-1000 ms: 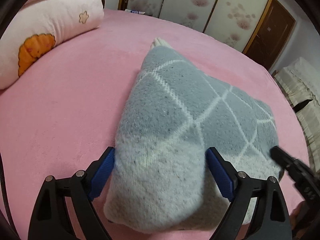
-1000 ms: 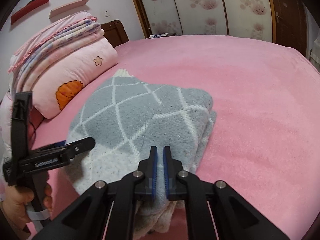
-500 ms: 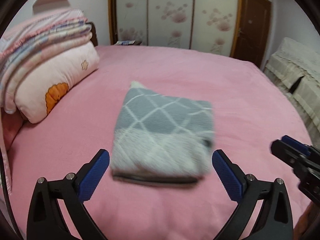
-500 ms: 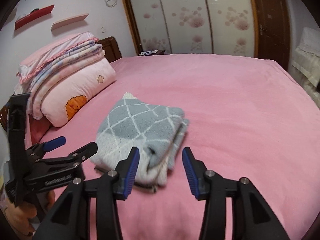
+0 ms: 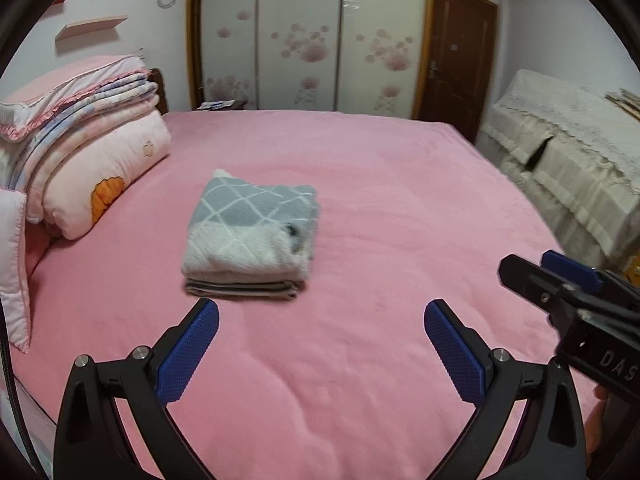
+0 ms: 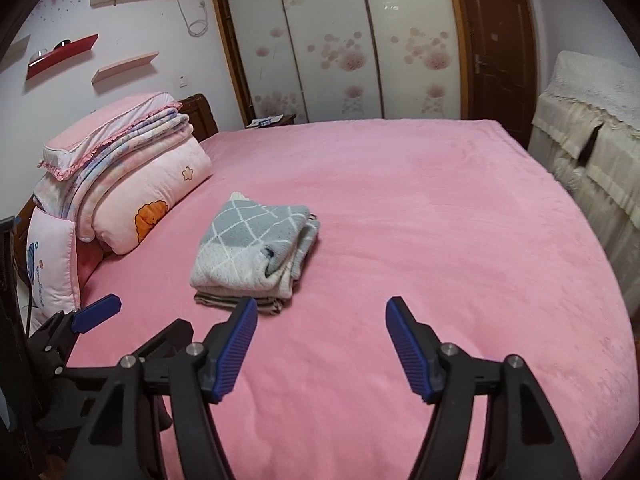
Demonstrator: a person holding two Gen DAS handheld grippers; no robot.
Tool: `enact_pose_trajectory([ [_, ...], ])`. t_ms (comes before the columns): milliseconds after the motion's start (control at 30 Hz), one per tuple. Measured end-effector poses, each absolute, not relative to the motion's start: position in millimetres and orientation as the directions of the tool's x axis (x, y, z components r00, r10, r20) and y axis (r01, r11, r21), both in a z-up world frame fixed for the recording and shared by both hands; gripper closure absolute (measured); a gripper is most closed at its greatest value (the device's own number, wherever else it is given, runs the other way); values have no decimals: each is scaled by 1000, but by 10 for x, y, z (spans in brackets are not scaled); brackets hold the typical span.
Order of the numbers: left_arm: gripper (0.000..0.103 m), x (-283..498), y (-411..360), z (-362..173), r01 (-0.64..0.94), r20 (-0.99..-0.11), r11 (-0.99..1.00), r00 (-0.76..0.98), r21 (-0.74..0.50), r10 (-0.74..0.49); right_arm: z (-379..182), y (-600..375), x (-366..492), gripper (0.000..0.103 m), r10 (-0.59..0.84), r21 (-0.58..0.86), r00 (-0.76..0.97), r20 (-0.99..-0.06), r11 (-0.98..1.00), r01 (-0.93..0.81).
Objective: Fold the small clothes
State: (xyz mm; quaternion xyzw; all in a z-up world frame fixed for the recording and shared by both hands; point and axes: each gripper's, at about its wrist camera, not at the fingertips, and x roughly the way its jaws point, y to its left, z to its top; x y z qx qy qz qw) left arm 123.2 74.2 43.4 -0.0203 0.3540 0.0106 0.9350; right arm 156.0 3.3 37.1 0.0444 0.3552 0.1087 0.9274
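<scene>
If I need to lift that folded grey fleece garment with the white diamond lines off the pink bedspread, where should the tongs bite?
Probably the near short edge of the folded grey fleece garment, coming in low from the camera side. There the stacked layers end in one thick edge facing the right tongs, so a single pinch through top and bottom could catch them all. The right-hand side shows loose, splayed layers that would likely spill open.

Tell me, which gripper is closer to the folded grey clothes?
Right, slightly. The right gripper has one finger overlapping the folded grey clothes in its view; the left gripper sits back, clear of them.

Folded clothes [image 5: 250, 236] on pink bed [image 5: 380, 208]
</scene>
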Motion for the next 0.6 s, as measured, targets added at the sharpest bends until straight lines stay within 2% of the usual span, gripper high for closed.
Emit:
enact_pose_trajectory([
  [333, 1, 562, 184, 496, -3, -670, 1000, 743, -15, -8, 446, -437, 799, 32, 203, 158, 757, -621, 979, -133],
  [600, 1, 224, -16, 446, -26, -673, 998, 739, -55, -18, 370, -833, 363, 31, 148, 150, 784, -603, 986, -71],
])
